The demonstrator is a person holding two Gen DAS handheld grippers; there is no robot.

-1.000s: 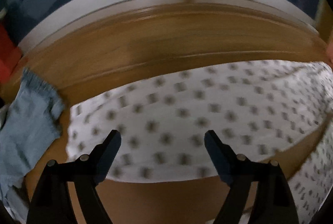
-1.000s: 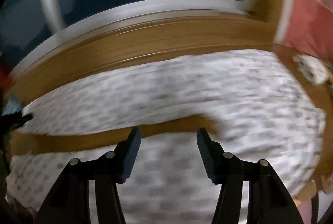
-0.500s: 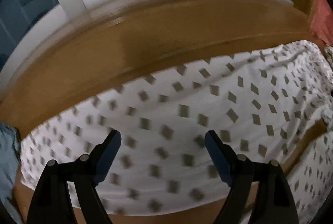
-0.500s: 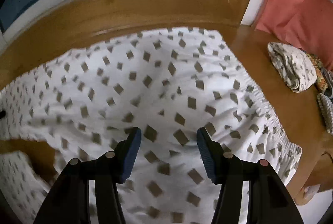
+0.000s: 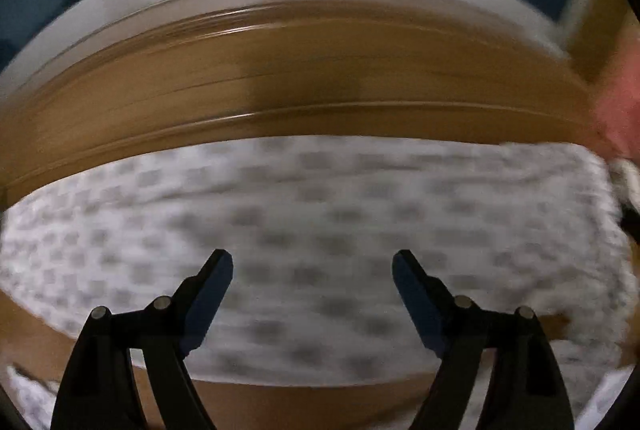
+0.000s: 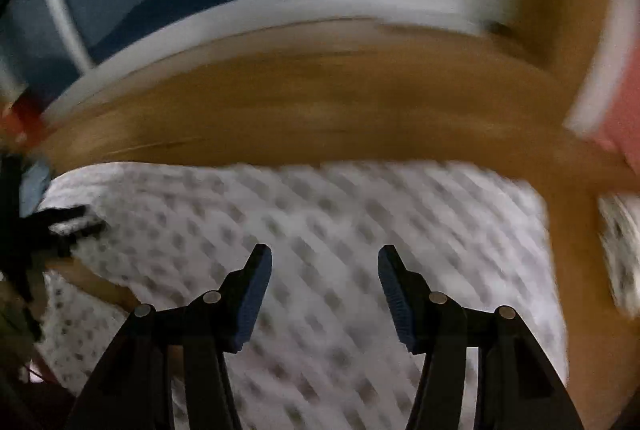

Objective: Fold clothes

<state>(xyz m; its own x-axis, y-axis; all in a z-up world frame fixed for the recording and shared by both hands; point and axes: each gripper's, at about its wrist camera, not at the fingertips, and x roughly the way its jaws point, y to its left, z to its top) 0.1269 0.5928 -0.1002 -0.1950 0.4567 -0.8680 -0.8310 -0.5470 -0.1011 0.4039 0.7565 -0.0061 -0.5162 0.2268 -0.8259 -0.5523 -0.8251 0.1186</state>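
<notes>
**White cloth with grey spots on a honey-brown table**

We see a white garment [image 5: 320,214] printed all over with small grey-brown marks set in regular rows; blur hides their exact shape. We see it lying on a warm honey-brown wooden table [image 5: 320,82]. Beyond the table we make out a white window frame [image 6: 320,2] around dark blue glass. At the right edge we see a salmon-pink patch [image 6: 624,102]. At the left we note a bit of pale blue cloth [image 6: 34,186] and a red spot [image 6: 24,114]. Our grippers are black, with dark blue pads [image 6: 252,294].
</notes>
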